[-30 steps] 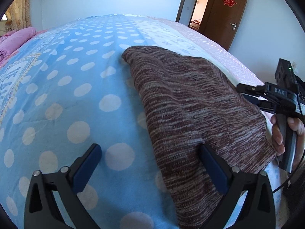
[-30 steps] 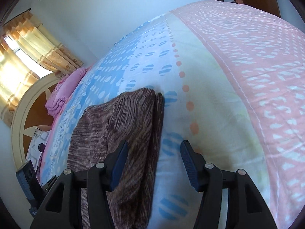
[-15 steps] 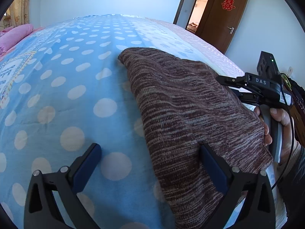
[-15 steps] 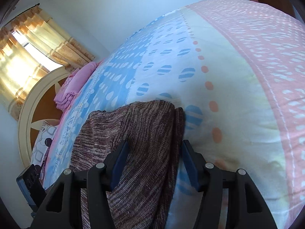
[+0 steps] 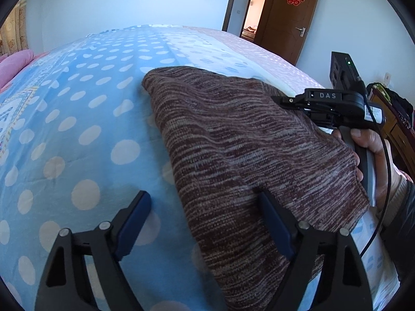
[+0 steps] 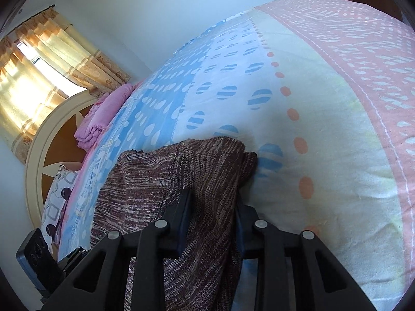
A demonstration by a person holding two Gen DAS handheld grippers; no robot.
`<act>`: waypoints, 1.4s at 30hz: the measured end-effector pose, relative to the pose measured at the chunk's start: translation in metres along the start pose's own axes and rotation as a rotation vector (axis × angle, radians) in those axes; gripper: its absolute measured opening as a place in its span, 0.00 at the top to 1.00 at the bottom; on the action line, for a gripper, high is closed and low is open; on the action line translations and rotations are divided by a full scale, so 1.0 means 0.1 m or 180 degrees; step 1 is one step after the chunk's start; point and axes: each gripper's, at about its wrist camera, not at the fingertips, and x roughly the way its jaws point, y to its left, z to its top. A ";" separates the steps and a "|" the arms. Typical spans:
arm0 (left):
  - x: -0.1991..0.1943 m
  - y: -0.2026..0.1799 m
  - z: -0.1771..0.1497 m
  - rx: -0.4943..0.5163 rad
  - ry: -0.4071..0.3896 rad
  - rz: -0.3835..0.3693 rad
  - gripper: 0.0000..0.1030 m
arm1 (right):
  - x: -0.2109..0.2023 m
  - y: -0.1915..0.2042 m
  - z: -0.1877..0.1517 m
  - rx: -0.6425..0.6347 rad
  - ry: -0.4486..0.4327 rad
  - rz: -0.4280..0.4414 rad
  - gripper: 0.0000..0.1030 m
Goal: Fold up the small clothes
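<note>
A brown-and-grey knit garment (image 5: 233, 134) lies folded on the bed's blue dotted cover (image 5: 77, 129). My left gripper (image 5: 202, 199) straddles its near left edge. Its jaws are closing, with the right finger (image 5: 275, 223) against the knit and the left finger (image 5: 132, 220) on bare cover, so the pads do not press the cloth. In the right wrist view the garment (image 6: 155, 181) bunches up between the closing jaws of my right gripper (image 6: 214, 202), and both pads press on the fold. A hand (image 5: 368, 140) holds that gripper at the garment's far right side.
Folded pink bedding (image 6: 103, 119) and a patterned pillow (image 6: 57, 207) lie by the cream headboard (image 6: 52, 134) under a sunlit curtain (image 6: 39, 77). A brown door (image 5: 293, 13) stands open beyond the bed. Wooden furniture (image 5: 399, 129) sits at the right edge.
My right gripper slid over the garment's edge and narrowed onto the fold, which now bunches between its pads. The left jaws have drawn in a little.
</note>
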 end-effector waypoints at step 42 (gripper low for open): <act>-0.98 -0.21 -0.10 0.0207 -0.0085 0.0142 0.74 | -0.71 0.99 -0.57 -0.0241 -0.0439 0.0079 0.81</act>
